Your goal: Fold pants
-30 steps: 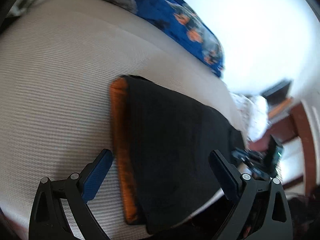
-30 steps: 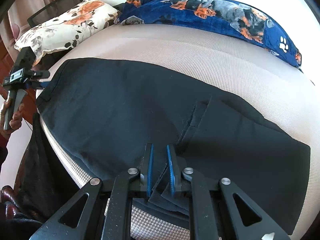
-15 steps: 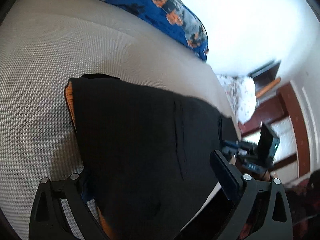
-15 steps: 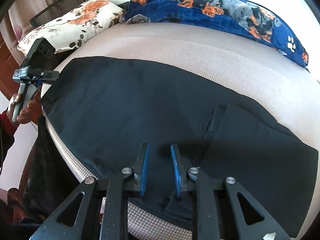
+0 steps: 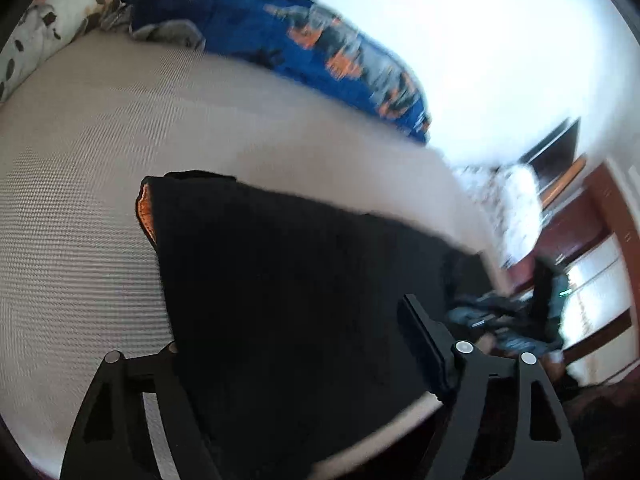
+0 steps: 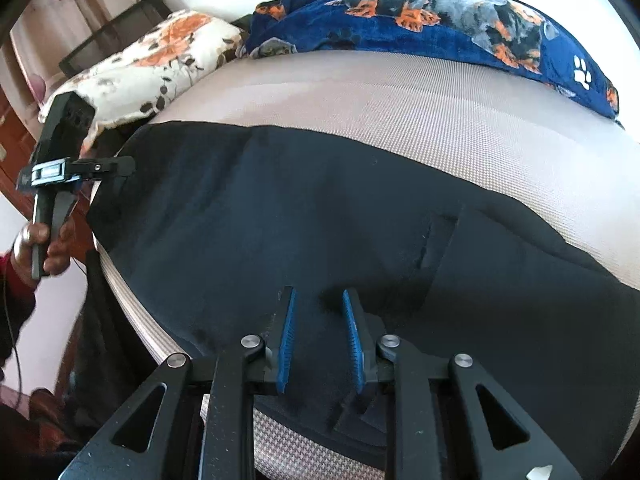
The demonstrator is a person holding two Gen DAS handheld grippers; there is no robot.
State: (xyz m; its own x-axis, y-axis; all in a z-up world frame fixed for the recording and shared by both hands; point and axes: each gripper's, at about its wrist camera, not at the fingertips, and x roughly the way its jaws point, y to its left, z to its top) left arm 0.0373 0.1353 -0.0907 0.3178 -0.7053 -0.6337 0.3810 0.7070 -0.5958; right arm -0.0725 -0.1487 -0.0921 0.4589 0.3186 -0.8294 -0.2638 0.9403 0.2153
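Black pants (image 6: 320, 216) lie flat along the near edge of a beige bed (image 6: 420, 96). In the left wrist view the pants (image 5: 288, 288) show an orange lining (image 5: 143, 212) at their far left end. My left gripper (image 5: 292, 332) is open wide over that end, and the cloth hides its left finger. It also shows in the right wrist view (image 6: 120, 164), at the pants' left end. My right gripper (image 6: 318, 312) is open a little and empty, just above the pants' near edge by a seam fold (image 6: 436, 240). It shows blurred in the left wrist view (image 5: 500, 316).
A blue dog-print blanket (image 6: 440, 12) lies along the far side of the bed. A floral pillow (image 6: 152, 68) sits at the far left corner. Dark wooden furniture (image 5: 576, 216) stands beyond the bed's end. The bed edge drops off close under both grippers.
My right gripper has let go of the pants' near edge and opened. My left gripper has moved in over the orange-lined end, which now hides its left finger.
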